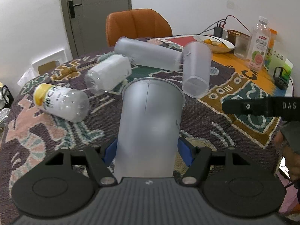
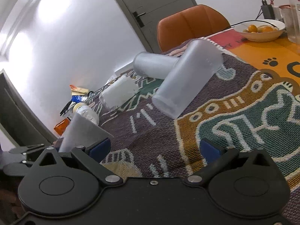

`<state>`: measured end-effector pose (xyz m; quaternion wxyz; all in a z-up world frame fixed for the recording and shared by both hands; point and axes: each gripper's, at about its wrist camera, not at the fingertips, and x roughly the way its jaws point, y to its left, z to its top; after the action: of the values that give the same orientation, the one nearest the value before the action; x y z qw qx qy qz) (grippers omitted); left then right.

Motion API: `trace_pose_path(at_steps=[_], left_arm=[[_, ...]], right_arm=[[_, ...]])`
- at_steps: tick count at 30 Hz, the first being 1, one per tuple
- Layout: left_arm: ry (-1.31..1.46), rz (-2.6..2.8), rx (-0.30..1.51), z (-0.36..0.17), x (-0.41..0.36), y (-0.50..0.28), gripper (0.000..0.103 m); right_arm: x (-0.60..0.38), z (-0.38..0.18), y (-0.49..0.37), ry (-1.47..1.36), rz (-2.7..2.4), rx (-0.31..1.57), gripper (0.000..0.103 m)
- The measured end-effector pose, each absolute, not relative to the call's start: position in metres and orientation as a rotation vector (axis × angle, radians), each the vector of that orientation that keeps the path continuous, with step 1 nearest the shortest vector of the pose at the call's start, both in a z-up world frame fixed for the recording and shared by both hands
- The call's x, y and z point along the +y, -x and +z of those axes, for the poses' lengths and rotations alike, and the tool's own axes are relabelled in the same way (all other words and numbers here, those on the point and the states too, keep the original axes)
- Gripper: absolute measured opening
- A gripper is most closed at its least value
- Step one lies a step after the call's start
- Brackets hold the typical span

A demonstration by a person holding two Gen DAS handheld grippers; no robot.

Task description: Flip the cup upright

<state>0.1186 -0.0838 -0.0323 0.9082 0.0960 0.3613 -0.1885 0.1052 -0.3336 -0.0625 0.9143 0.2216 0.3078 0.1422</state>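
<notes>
My left gripper (image 1: 148, 150) is shut on a frosted plastic cup (image 1: 150, 123), its blue pads pressing both sides near the base, its open mouth pointing away over the table. The same cup shows at the left in the right wrist view (image 2: 80, 133). Two more frosted cups lie on their sides further back: one (image 1: 196, 69) with its base toward me, one (image 1: 148, 54) lying across behind it; they also show in the right wrist view (image 2: 187, 80), (image 2: 155, 67). My right gripper (image 2: 153, 150) is open and empty, low over the cloth.
Two plastic bottles (image 1: 61, 103), (image 1: 108, 73) lie on the patterned tablecloth (image 1: 243, 116) at the left. A fruit bowl (image 1: 219, 45), an upright bottle (image 1: 259, 43), a glass and cables stand at the back right. An orange chair (image 1: 138, 25) stands behind the table.
</notes>
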Motion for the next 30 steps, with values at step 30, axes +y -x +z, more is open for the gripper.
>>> trace_pose_path(at_steps=[30], left_arm=[[0.018, -0.175, 0.598, -0.011, -0.005, -0.098, 0.097]], right_arm=[[-0.302, -0.064, -0.133, -0.717, 0.410, 0.736, 0.103]])
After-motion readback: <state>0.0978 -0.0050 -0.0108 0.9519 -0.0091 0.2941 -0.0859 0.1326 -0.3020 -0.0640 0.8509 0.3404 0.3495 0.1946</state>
